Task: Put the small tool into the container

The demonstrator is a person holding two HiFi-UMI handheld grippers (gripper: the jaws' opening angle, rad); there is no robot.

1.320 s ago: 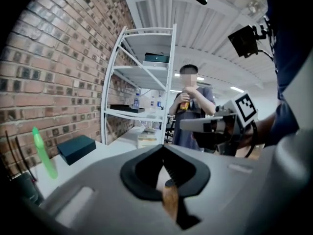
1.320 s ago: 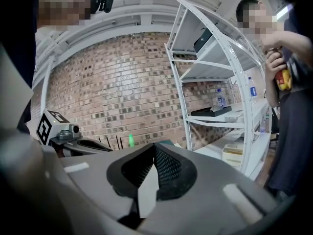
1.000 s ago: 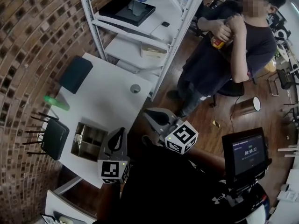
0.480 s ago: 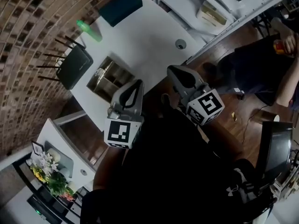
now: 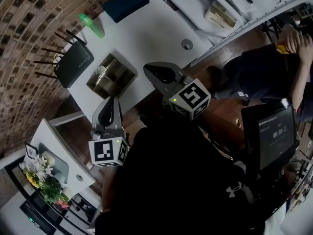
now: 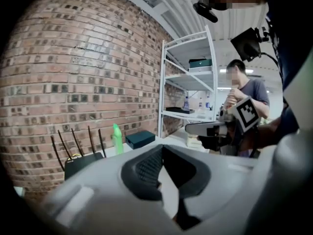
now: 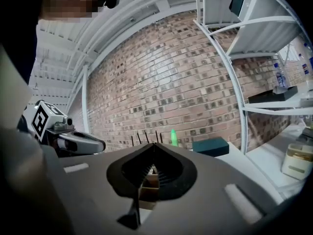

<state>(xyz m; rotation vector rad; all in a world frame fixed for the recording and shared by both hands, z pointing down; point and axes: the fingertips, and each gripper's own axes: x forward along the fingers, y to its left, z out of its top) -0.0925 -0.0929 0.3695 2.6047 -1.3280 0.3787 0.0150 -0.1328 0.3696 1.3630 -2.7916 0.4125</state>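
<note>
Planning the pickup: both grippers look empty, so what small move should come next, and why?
Probably move the right gripper toward the small round grey object on the white table, opening its jaws on the way. It and the left gripper are shut on nothing, and that object, likely the tool, lies nearer the right one.

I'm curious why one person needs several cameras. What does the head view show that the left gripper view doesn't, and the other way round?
Only the head view: the compartmented container, the flowers and a screen. Only the left gripper view: the ceiling, and its own shut, empty fingers close up. Both: the router, green bottle, dark teal box and right gripper.
</note>
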